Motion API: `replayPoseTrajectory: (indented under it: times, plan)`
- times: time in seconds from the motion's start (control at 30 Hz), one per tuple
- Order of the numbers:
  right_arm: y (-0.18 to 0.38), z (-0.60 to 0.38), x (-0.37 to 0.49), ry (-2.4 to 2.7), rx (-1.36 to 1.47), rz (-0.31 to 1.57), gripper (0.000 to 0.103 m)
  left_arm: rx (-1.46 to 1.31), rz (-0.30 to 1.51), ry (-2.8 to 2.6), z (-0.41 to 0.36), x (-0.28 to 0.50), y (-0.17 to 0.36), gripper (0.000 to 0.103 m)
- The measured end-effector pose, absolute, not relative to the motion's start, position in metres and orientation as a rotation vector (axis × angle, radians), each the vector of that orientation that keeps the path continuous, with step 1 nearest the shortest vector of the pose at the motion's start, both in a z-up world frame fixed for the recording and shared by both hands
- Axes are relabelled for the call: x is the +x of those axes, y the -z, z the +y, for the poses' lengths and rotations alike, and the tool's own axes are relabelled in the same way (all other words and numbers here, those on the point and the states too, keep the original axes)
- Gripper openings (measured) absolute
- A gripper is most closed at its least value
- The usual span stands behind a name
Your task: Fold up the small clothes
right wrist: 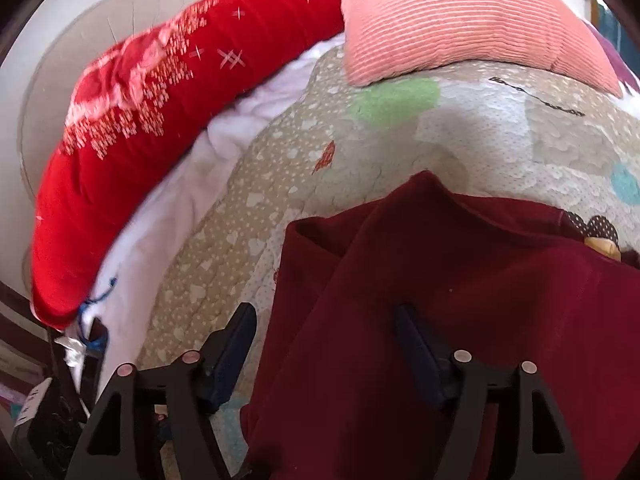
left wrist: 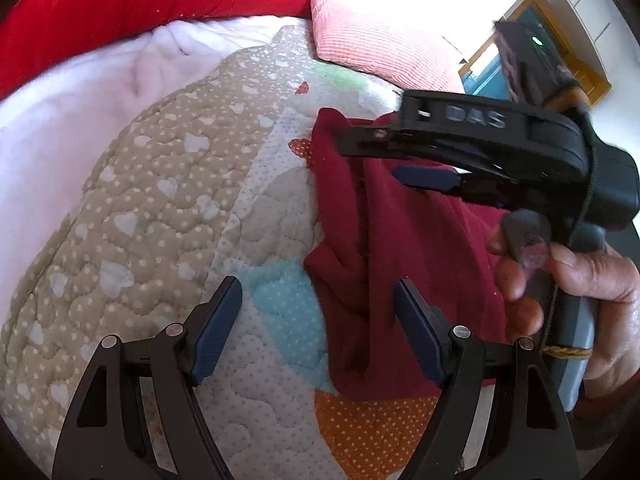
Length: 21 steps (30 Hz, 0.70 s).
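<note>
A dark red garment (left wrist: 400, 264) lies rumpled on the quilted bed cover (left wrist: 168, 216). In the right wrist view the garment (right wrist: 460, 320) fills the lower right. My left gripper (left wrist: 318, 316) is open, its jaws wide apart, hovering over the garment's left edge and holding nothing. My right gripper (left wrist: 368, 152) shows in the left wrist view, held by a hand above the garment's far part, its fingers apart. In its own view the right gripper (right wrist: 326, 336) is open over the garment's left side, with nothing between the pads.
A bright red patterned pillow (right wrist: 192, 120) and a pink ribbed pillow (right wrist: 448, 20) lie at the far side of the bed. A white sheet (left wrist: 88, 92) shows beyond the quilt. The bed's left edge and clutter (right wrist: 52, 392) sit at lower left.
</note>
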State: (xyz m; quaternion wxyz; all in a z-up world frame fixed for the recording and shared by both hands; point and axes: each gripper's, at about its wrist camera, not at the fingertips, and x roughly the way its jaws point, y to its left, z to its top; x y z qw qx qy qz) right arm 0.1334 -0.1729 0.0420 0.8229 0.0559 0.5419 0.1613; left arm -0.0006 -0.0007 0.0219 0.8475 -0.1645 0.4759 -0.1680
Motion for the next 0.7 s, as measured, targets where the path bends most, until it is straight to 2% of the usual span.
replayPoseTrajectory:
  times: [0.17,0.7]
  plan:
    - [-0.038,-0.158,0.140,-0.311,0.065,1.169,0.079,-0.317,1.000,0.350,-0.008,-0.002,-0.019,0.079]
    - [-0.021,-0.126,0.148,-0.193,-0.158,1.169,0.086,-0.311,0.990,0.342,-0.013,-0.005,-0.016,0.079]
